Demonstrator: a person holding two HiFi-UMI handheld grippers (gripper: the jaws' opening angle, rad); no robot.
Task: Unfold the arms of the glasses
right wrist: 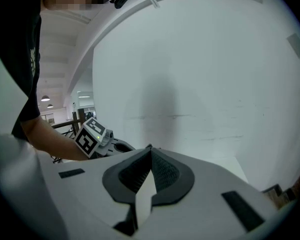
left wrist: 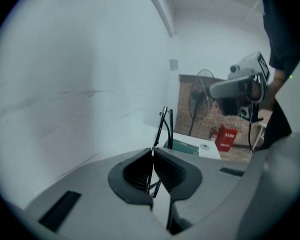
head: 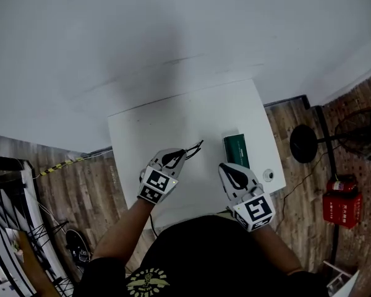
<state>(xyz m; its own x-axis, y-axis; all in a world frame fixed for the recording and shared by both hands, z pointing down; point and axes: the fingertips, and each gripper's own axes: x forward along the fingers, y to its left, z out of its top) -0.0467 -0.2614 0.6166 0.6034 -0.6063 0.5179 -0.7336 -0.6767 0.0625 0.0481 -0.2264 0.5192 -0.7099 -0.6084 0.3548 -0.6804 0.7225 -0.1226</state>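
Black thin-framed glasses [head: 193,148] are pinched in my left gripper [head: 175,158], held over the white table [head: 173,116] toward its front edge. The fingers [left wrist: 137,171] clamp the frame, which sticks out past their tips. My right gripper [head: 233,174] hangs near the front right corner, fingers pressed together on nothing. A green case [head: 236,150] lies by the right edge.
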